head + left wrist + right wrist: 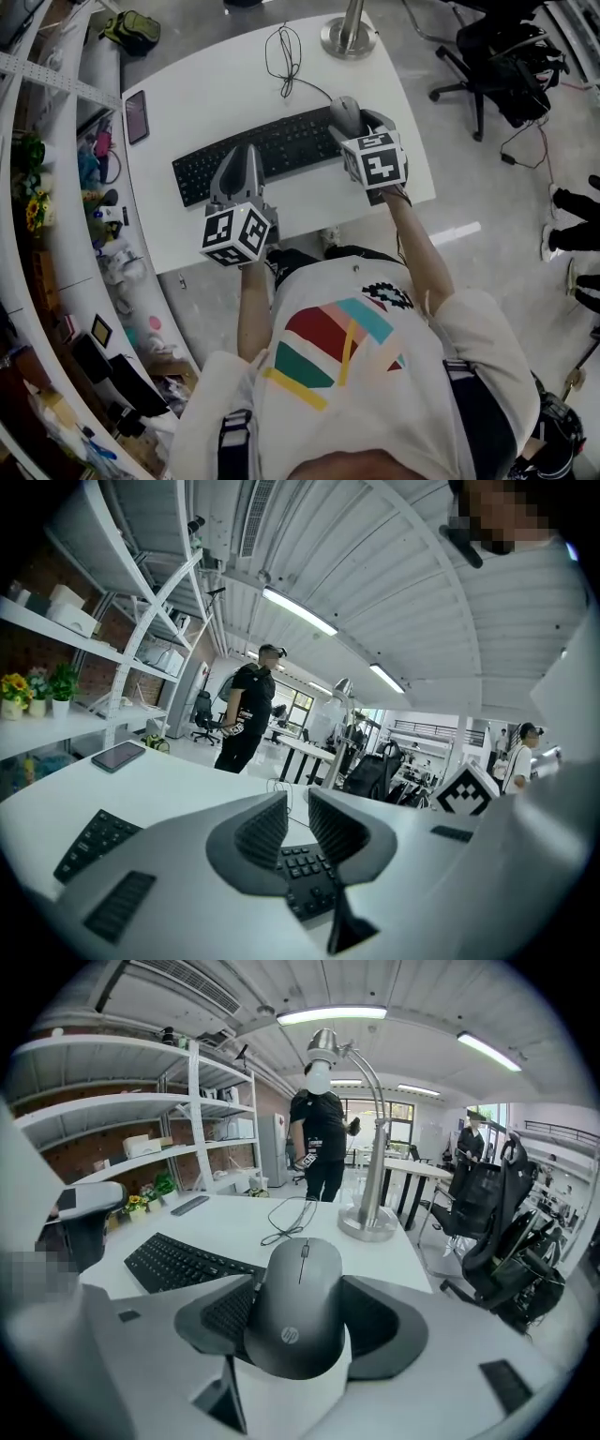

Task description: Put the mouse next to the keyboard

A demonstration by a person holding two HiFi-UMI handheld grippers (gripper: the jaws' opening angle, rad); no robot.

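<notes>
A dark grey mouse [298, 1309] sits between the jaws of my right gripper [300, 1283], which is shut on its sides. In the head view the mouse [344, 113] and right gripper [352, 124] are at the right end of the black keyboard [267, 152]. I cannot tell whether the mouse touches the table. My left gripper [246, 155] hovers over the keyboard's front edge. Its fingers [262, 832] stand a narrow gap apart with nothing between them; keyboard keys [305, 869] show through the gap.
The white table [206, 94] carries a phone [137, 116] at the far left, a coiled black cable [284, 56] and a lamp base [349, 38] at the back. A black office chair [506, 66] stands to the right, and cluttered shelves [56, 216] to the left.
</notes>
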